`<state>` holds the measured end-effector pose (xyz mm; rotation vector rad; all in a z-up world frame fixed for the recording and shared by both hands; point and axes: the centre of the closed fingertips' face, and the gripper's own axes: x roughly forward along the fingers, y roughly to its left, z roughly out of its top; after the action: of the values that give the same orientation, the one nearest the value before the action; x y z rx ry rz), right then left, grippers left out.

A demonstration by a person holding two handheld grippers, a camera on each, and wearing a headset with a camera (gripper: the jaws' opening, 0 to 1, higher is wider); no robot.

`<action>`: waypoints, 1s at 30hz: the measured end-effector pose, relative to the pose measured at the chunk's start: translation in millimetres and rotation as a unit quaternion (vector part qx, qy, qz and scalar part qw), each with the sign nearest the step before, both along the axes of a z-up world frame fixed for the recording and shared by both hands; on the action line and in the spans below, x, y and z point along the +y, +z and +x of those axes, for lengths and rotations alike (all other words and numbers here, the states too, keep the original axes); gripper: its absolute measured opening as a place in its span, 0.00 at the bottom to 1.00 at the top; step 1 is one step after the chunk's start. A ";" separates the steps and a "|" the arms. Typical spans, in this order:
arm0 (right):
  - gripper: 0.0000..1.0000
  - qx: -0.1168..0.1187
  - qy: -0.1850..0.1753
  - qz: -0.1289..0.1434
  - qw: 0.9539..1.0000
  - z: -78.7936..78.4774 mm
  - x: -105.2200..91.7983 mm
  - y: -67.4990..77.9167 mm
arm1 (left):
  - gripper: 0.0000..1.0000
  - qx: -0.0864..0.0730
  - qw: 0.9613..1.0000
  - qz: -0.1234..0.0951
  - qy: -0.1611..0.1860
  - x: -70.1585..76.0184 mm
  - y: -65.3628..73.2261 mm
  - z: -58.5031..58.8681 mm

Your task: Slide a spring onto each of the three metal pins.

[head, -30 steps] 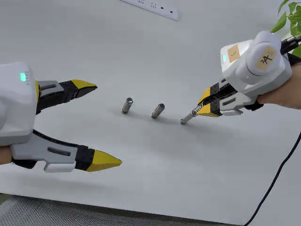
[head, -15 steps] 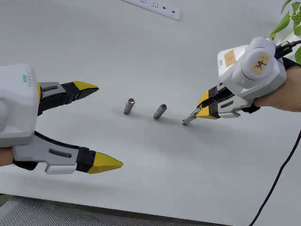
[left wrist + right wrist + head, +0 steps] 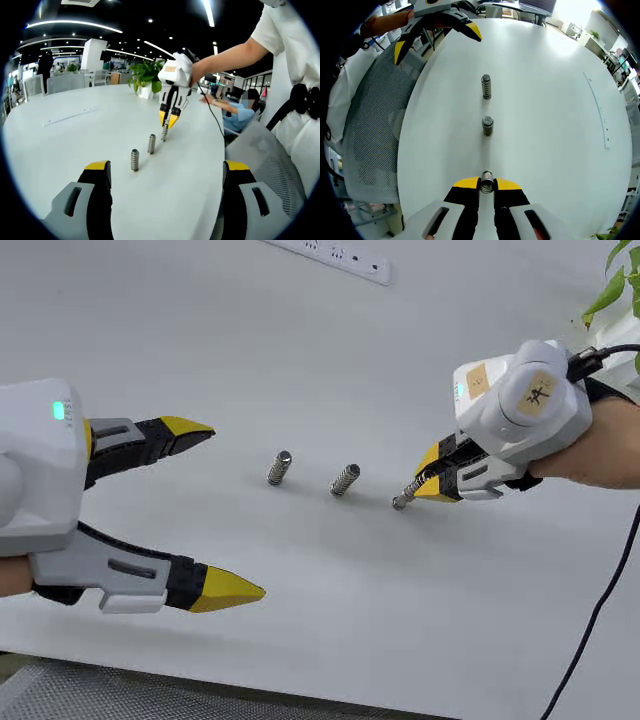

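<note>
In the head view, three pins stand in a row across the middle of the white tabletop. The left pin and the middle pin each wear a spring and stand well apart from both tongs. The right pin sits just below the tips of the right tongs. These are pinched narrow on a spring that runs down over that pin, its upper end hidden between the yellow tips. The left tongs, at the lower left, gape wide and hold nothing.

In the left gripper view, the row runs away up the centre, beyond the wide-spread tongs at the bottom. The far pin is small, and where its spring ends is hard to make out.

In the right gripper view, the spring shows end-on between the nearly closed tips at bottom centre, covering the pin beneath. The other two pins line up above it.
</note>
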<state>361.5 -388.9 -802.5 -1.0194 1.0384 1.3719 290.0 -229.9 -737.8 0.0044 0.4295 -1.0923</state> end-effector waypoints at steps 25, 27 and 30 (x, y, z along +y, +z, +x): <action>0.07 -0.001 0.012 -0.013 1.000 -0.6 -2.9 -18.2 | 0.90 0.006 1.000 -0.002 0.000 -0.9 -1.2 -1.7; 0.07 -0.001 0.012 -0.013 1.000 -1.4 -2.4 -18.2 | 0.90 0.005 1.000 -0.001 -0.001 -0.7 -1.4 -1.8; 0.07 0.001 0.012 -0.012 1.000 -3.0 -1.3 -17.8 | 0.90 0.006 1.000 -0.001 0.000 -0.7 -1.6 -1.8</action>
<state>358.5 -390.2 -820.3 -1.0519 1.0497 1.3836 288.2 -230.6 -739.4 -0.0038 0.4388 -1.0942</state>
